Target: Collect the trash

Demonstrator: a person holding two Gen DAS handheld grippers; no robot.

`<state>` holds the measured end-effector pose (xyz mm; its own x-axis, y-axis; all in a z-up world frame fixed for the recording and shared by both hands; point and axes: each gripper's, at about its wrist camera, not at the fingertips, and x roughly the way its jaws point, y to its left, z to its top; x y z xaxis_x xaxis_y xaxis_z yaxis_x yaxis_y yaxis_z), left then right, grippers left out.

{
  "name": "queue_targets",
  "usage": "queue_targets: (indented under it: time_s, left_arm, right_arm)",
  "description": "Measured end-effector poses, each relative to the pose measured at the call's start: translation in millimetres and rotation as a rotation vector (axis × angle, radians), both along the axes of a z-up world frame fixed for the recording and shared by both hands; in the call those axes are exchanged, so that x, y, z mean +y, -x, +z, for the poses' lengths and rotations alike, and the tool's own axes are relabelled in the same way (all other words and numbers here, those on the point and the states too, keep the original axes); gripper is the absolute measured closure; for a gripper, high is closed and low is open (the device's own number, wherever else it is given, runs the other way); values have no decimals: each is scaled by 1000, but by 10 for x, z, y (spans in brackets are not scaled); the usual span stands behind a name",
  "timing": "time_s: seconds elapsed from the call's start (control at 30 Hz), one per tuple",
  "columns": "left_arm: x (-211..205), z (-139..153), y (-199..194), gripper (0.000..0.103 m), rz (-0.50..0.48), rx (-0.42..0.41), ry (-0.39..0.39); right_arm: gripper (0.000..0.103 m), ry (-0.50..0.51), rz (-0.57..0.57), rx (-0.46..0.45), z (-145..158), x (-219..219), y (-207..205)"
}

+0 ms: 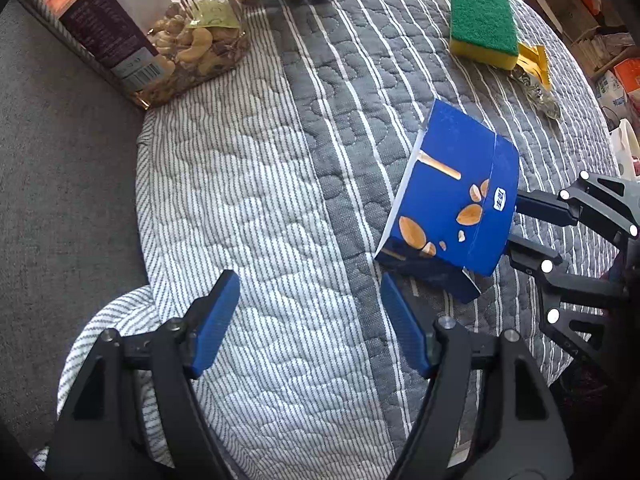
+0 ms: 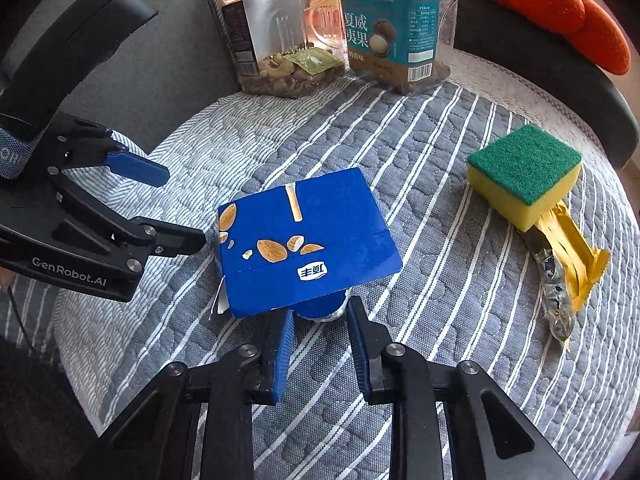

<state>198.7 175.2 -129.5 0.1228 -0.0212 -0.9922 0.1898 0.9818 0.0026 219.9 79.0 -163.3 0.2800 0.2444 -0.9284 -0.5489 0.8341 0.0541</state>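
Blue carton (image 2: 306, 240) is sitting mid-quilt (image 2: 440, 200), right gripper (image 2: 320, 314) pinching its near edge; left gripper (image 1: 310, 292) is hanging wide apart, empty. Sponge (image 2: 524, 168), yellow wrapper (image 2: 568, 264) and nut jars (image 2: 280, 24) are crowding the striped, padded surface.

Two facing close views, shared blue carton (image 1: 452, 196)

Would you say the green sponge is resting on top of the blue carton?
No, the green sponge sits apart from the blue carton, partly on a yellow wrapper.
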Motion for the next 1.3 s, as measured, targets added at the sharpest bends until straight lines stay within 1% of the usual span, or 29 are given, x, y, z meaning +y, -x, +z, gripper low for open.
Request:
queue_targets:
  time_s: [0.07,0.13,0.2,0.3,0.33,0.4,0.47,0.53,0.6,0.7,0.83,0.9,0.93,1.0,1.07,1.17,1.3]
  left_arm:
    - [-69,72,17,29,-34,-15,37]
    - [-172,155,31,22,-69,-42,84]
    - [-289,213,45,19,-107,-73,114]
    - [-451,189,5,19,-103,-86,192]
    - [-498,150,-20,19,-91,-88,194]
    - [-648,43,-81,19,-76,-81,145]
    - [-746,-37,-96,19,-52,-104,99]
    - [-811,-142,-113,19,-40,-93,77]
    - [-868,-184,-125,17,-22,-114,60]
    - [-903,-195,-138,14,6,-119,69]
    - [-896,-162,-158,14,-1,-118,78]
    - [-812,-131,-109,14,-5,-104,108]
    - [-724,-85,-116,14,-7,-98,142]
    - [-693,11,-105,14,-37,-101,206]
    - [-787,81,-67,14,-114,-105,218]
    - [-973,104,6,14,-229,-100,194]
    - [-1172,44,22,14,-301,-82,145]
  right_arm:
    - [76,7,-8,3,35,-101,32]
    - [76,11,-21,7,57,-207,46]
    - [76,21,-36,11,67,-309,59]
    - [76,25,-56,19,73,-448,78]
    - [76,23,-65,23,73,-484,83]
    - [76,16,-85,35,63,-558,98]
    - [76,29,-90,46,36,-594,123]
    - [76,52,-75,49,11,-585,160]
    - [76,80,-55,47,11,-594,228]
    - [77,101,-43,56,5,-666,299]
    - [77,122,-61,60,59,-877,399]
    - [77,130,-89,64,97,-1003,415]
    - [77,135,-105,66,117,-1068,420]
    - [77,139,-143,70,165,-1203,428]
    - [77,138,-179,72,219,-1323,433]
    - [77,142,-236,86,294,-1500,436]
    - [77,134,-286,97,358,-1646,445]
